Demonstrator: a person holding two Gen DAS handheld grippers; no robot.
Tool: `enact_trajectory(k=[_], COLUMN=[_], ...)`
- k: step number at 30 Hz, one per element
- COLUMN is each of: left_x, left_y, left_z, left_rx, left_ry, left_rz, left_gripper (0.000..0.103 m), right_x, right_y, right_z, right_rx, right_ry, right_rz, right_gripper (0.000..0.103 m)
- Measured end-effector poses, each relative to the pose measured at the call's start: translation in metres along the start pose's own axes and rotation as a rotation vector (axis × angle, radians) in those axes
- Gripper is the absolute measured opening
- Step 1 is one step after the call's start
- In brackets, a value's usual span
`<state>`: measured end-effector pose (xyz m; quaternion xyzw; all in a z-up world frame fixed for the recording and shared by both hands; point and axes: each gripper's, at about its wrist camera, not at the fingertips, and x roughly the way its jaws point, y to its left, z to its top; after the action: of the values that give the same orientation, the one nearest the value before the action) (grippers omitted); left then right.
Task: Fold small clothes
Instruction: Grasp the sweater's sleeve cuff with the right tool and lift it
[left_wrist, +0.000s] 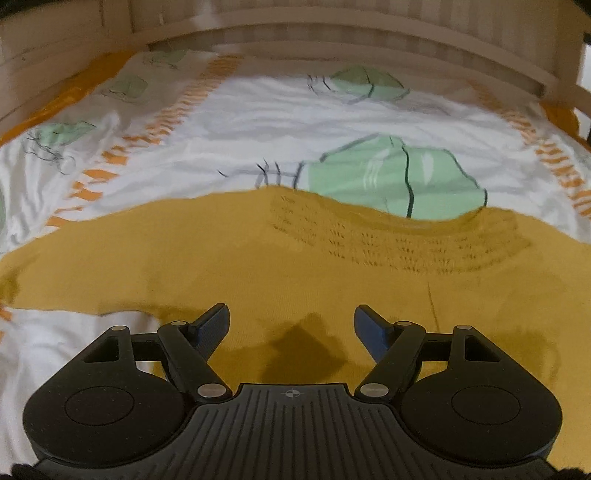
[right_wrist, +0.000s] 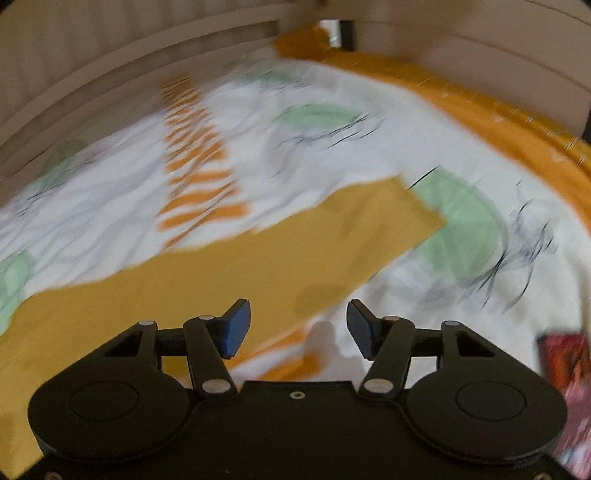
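- The mustard sweater (left_wrist: 229, 266) is seen laid flat across the lower middle of the left wrist view, on a white bedsheet (left_wrist: 258, 122) printed with green shapes and orange dashes
- Its far edge runs in a shallow arc across the middle of that frame, with bare sheet beyond it up to the wooden bed rail (left_wrist: 332, 40) along the top
- At the lower left of the left wrist view the sweater's edge gives way to open white sheet beside the left gripper (left_wrist: 290, 325)
- In the right wrist view a sleeve (right_wrist: 351, 229) is shown stretched from lower left to centre right, its squared cuff end lying on a green print, with free sheet around it
- An orange padded border (right_wrist: 498, 122) closes off the upper right of that frame, and a red patterned object (right_wrist: 565, 369), too blurred to identify, sits at the right edge
- The knit is plain, with rows of small eyelet holes curved around the neckline (left_wrist: 399, 236)
- The left gripper is held spread wide above the sweater body, nothing between its fingers
- The right gripper (right_wrist: 298, 325) is likewise spread wide and empty, over the sleeve's near edge and sheet
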<state>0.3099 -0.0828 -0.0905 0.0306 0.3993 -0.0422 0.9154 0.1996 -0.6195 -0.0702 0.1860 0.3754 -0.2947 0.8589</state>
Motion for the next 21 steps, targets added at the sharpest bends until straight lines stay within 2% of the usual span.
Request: enact_trajectory(k=[4, 7, 10, 13, 18, 19, 20, 21], left_x=[0.023, 0.024, 0.023, 0.023, 0.026, 0.028, 0.029, 0.03], left_y=[-0.007, -0.013, -0.012, -0.009, -0.011, -0.011, -0.009, -0.007], left_z=[-0.012, -0.024, -0.028, -0.03, -0.025, -0.023, -0.021, -0.02], left_rx=[0.019, 0.075, 0.079, 0.064, 0.07, 0.068, 0.066, 0.063], left_ry=[0.052, -0.008, -0.022, -0.026, -0.003, 0.006, 0.014, 0.02], left_rz=[-0.007, 0.013, 0.017, 0.013, 0.001, -0.007, -0.018, -0.028], left_gripper=[0.074, 0.074, 0.077, 0.081, 0.081, 0.081, 0.081, 0.081], right_x=[0.023, 0.04, 0.057, 0.072, 0.075, 0.075, 0.074, 0.073], right_y=[-0.036, -0.055, -0.068, -0.072, -0.076, -0.076, -0.076, -0.077], right_z=[0.022, 0.032, 0.036, 0.033, 0.026, 0.026, 0.026, 0.026], right_rx=[0.127, 0.186, 0.216, 0.259, 0.343, 0.354, 0.361, 0.363], right_ry=[-0.012, -0.008, 0.006, 0.034, -0.009, -0.013, -0.022, -0.035], right_rz=[-0.013, -0.028, -0.045, -0.023, 0.027, 0.04, 0.051, 0.069], right_gripper=[0.056, 0.056, 0.056, 0.057, 0.056, 0.049, 0.026, 0.015])
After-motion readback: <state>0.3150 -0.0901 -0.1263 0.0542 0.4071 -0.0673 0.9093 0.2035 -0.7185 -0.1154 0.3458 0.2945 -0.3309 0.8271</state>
